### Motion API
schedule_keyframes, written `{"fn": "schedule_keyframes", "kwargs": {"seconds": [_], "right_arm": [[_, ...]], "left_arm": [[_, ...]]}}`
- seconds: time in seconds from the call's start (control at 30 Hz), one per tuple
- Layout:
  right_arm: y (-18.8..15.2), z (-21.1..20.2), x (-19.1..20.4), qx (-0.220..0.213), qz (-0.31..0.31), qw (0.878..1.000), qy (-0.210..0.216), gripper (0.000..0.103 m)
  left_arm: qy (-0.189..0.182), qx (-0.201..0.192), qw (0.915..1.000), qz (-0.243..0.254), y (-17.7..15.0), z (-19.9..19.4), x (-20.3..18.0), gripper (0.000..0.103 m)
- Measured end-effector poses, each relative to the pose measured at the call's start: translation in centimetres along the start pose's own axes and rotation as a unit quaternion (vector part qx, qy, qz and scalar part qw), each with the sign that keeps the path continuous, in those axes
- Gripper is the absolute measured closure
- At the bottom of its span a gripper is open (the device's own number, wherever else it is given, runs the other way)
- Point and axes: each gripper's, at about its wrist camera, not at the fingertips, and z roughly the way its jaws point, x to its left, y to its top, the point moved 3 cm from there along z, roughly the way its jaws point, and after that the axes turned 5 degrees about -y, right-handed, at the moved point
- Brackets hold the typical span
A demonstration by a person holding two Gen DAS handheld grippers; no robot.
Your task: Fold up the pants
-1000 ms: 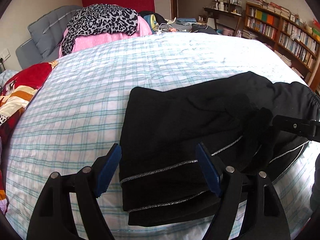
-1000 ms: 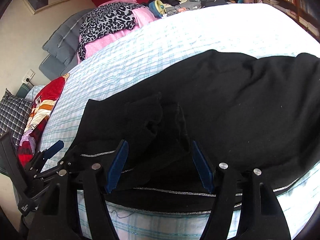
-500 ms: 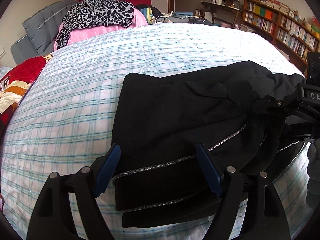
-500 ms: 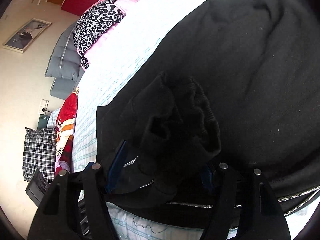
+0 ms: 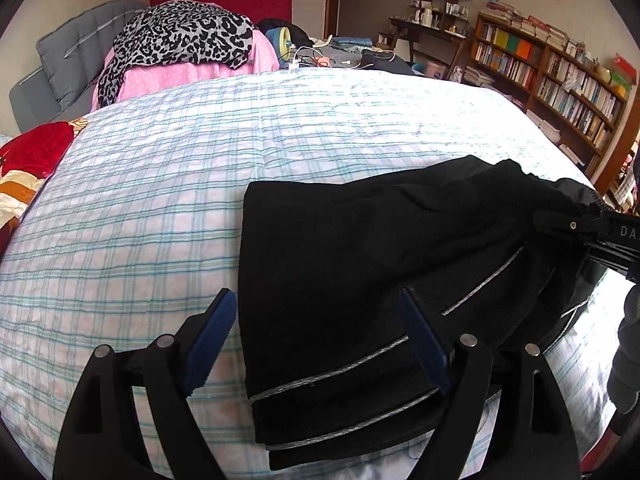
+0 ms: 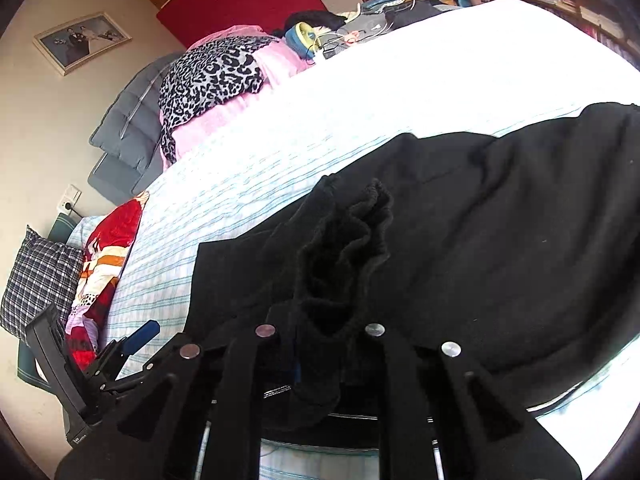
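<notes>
Pants (image 5: 360,264) lie partly folded on bed (image 5: 160,200); right gripper (image 6: 320,344) clamps a bunched fold; left gripper (image 5: 320,344) gapes empty; final fold probably remains.

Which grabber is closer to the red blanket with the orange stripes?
Left. The left gripper hovers open over the black pants' hem, on the side toward the red blanket. The right gripper pinches bunched pants fabric, farther from it.

Checked bedspread (image 5: 168,208); leopard-print cloth (image 5: 180,40) on pink bedding (image 5: 176,80); bookshelf (image 5: 560,80); perhaps a fan (image 6: 304,36).
</notes>
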Motion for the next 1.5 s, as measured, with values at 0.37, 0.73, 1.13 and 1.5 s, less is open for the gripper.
{"fn": "schedule_keyframes", "kwargs": {"seconds": [0.37, 0.73, 1.13, 1.5], "right_arm": [[-1.1, 2.8, -7.1, 0.021, 0.016, 0.998, -0.056, 0.081], [0.2, -1.4, -6.9, -0.049, -0.041, 0.989, -0.134, 0.061], [-1.5, 2.1, -6.2, -0.015, -0.093, 0.982, -0.164, 0.055], [-1.9, 3.7, -7.1, -0.002, -0.092, 0.981, -0.169, 0.053]], "left_arm": [[0.000, 0.058, 0.9968, 0.054, -2.2, 5.4, -3.4, 0.020], [-0.010, 0.040, 0.9979, 0.050, -0.1, 3.4, -4.9, 0.020], [-0.004, 0.069, 0.9960, 0.056, -1.0, 6.2, -6.7, 0.019], [0.005, 0.072, 0.9958, 0.057, -1.4, 6.8, -6.7, 0.015]]}}
